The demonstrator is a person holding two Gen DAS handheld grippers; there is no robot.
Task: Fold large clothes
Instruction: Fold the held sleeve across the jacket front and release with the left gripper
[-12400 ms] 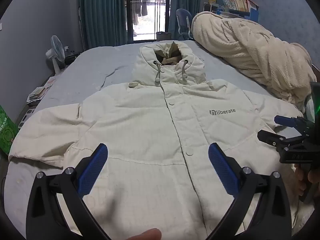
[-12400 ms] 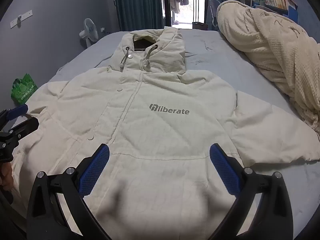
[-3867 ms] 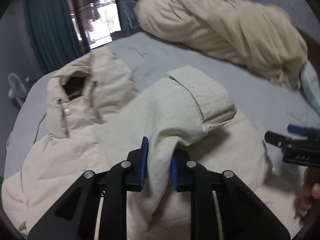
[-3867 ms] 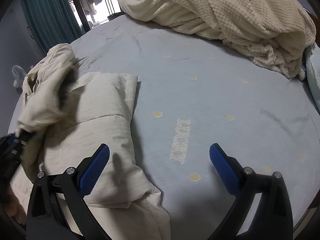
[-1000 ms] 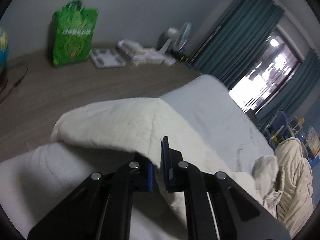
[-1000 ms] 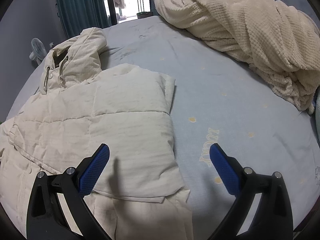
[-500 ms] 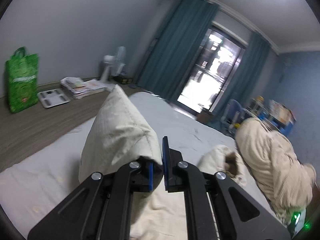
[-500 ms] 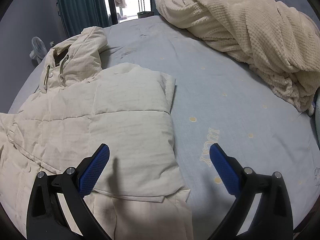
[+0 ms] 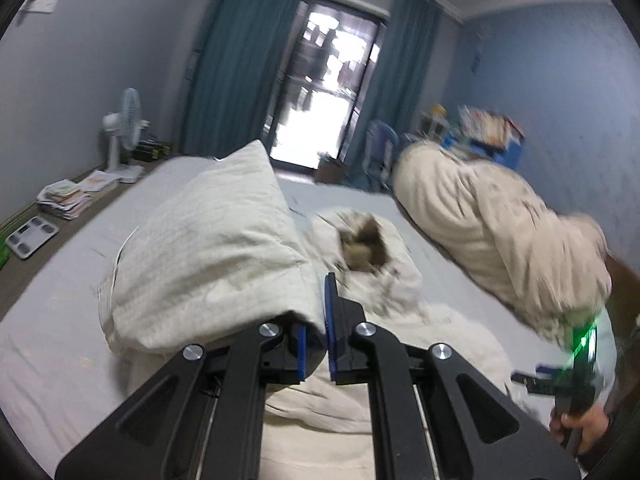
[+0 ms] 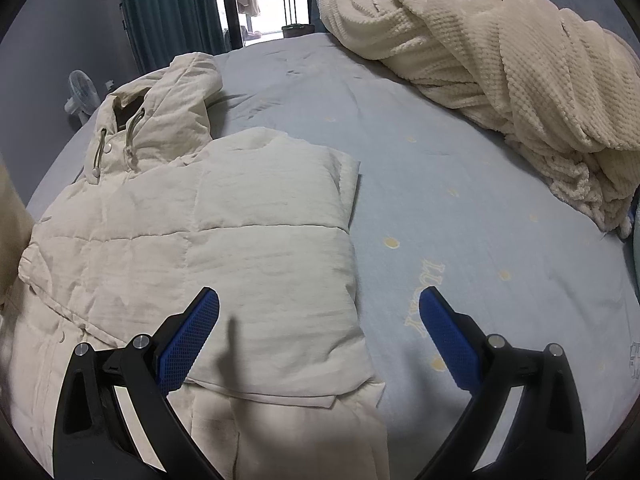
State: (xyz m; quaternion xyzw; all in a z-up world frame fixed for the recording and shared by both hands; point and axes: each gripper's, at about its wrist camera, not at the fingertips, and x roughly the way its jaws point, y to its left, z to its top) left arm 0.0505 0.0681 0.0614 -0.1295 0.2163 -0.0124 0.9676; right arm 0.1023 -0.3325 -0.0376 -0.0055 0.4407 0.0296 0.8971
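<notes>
The left hand-held gripper [image 9: 316, 336] pinches the jacket's sleeve [image 9: 208, 248], raised at frame centre-left over the bed [image 10: 460, 184]. The right hand-held gripper [image 10: 320, 336] hovers wide apart, empty, above the jacket [image 10: 224, 232]. Half a second earlier the sleeve stood narrower and higher.

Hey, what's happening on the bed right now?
A person is folding a cream hooded jacket on the bed. The left gripper is shut on a sleeve, lifted above the jacket. The right gripper hangs open and empty over the side already folded in.
</notes>
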